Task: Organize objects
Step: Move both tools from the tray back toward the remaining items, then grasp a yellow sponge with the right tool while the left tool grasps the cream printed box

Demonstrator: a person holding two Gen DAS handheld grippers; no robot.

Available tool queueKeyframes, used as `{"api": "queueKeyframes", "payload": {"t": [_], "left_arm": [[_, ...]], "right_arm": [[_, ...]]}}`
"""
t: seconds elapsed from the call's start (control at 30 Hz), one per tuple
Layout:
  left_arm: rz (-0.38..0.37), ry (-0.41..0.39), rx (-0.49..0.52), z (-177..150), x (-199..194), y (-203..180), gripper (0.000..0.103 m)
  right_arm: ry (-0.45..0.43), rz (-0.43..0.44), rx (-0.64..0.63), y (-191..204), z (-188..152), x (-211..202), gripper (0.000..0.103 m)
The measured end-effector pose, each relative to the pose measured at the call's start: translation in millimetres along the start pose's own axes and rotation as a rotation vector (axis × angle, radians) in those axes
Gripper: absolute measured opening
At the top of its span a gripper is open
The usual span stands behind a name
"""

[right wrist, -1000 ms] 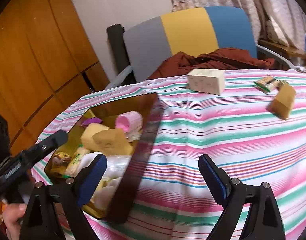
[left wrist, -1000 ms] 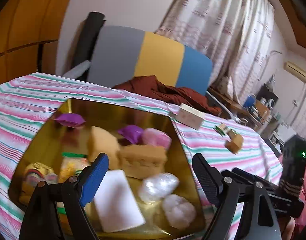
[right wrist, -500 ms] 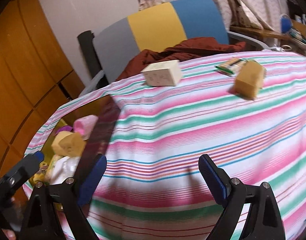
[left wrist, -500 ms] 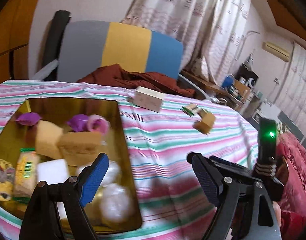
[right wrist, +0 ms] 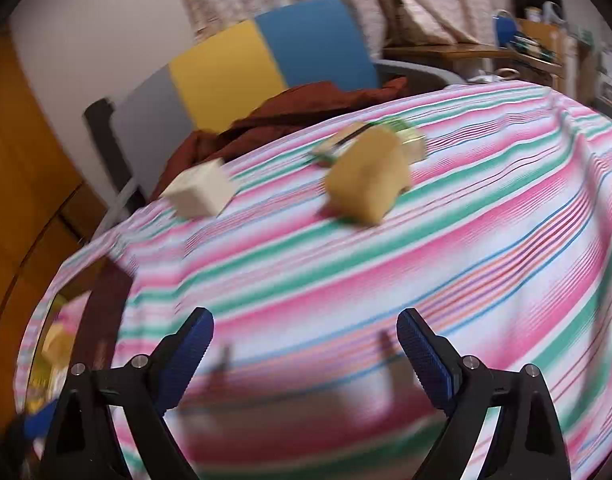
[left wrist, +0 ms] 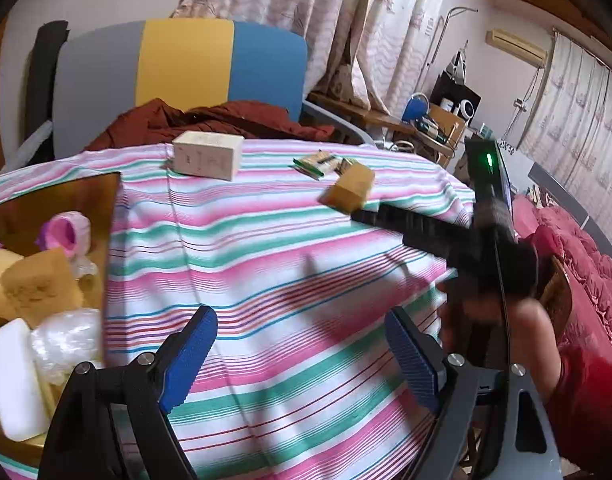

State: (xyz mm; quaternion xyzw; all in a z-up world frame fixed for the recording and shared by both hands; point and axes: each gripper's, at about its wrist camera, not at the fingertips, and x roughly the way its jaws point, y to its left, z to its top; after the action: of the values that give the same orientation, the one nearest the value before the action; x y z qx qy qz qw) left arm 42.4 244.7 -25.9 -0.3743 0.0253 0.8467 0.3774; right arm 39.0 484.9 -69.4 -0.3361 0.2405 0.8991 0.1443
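Observation:
A gold tray [left wrist: 88, 196] at the left edge of the striped tablecloth [left wrist: 266, 264] holds sponges, a pink cup [left wrist: 68, 234], a white soap bar [left wrist: 14, 376] and wrapped items. On the cloth farther back lie a cream box [left wrist: 208, 155] [right wrist: 200, 192], a yellow sponge [left wrist: 349, 190] [right wrist: 367, 178] and a green packet [left wrist: 315, 162] [right wrist: 341, 142]. My left gripper [left wrist: 302, 344] hangs open over bare cloth, nothing between its blue pads. My right gripper [right wrist: 304, 344] is open too, short of the sponge; its body [left wrist: 425, 228] shows in the left wrist view, held by a hand.
A grey, yellow and blue chair [left wrist: 186, 68] with a rust-red cloth [left wrist: 210, 118] stands behind the table. A red bedspread [left wrist: 577, 264] lies at the right. A cluttered desk [left wrist: 425, 120] and curtains are at the back. Wooden panelling [right wrist: 22, 152] is on the left.
Both grippers have swung to the right, away from the gold tray and over the striped cloth. The sponge, box and packet now sit nearer the centre. Both stay open and empty.

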Motion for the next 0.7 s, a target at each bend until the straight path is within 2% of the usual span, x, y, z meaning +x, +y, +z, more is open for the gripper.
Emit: {"api": "queueKeyframes", "payload": {"t": [0.13,0.3,0.53,0.6,0.63,0.67,0.7], "left_arm": [[-0.003,0.022,-0.012,1,10,-4,0.087],[0.008,0.042,-0.001,3,21,-7,0.087],[0.015,0.061,0.001,7,31,-9,0.087],[0.017,0.069,-0.007,10,36,-9,0.087],[0.016,0.072,-0.017,12,38,-8,0.087],[0.015,0.072,-0.024,14,40,-7,0.087],[0.014,0.073,-0.034,18,43,-5,0.087]], "right_arm": [[-0.033,-0.035,0.061,-19,32,11,0.094],[-0.065,-0.092,0.052,-22,66,33,0.094],[-0.037,-0.147,0.038,-18,92,80,0.094],[-0.036,-0.169,0.003,-17,93,88,0.089],[-0.034,-0.171,-0.011,-17,92,90,0.077],[-0.022,-0.168,-0.024,-19,91,93,0.071],[-0.016,-0.161,-0.023,-21,91,94,0.070]]}}
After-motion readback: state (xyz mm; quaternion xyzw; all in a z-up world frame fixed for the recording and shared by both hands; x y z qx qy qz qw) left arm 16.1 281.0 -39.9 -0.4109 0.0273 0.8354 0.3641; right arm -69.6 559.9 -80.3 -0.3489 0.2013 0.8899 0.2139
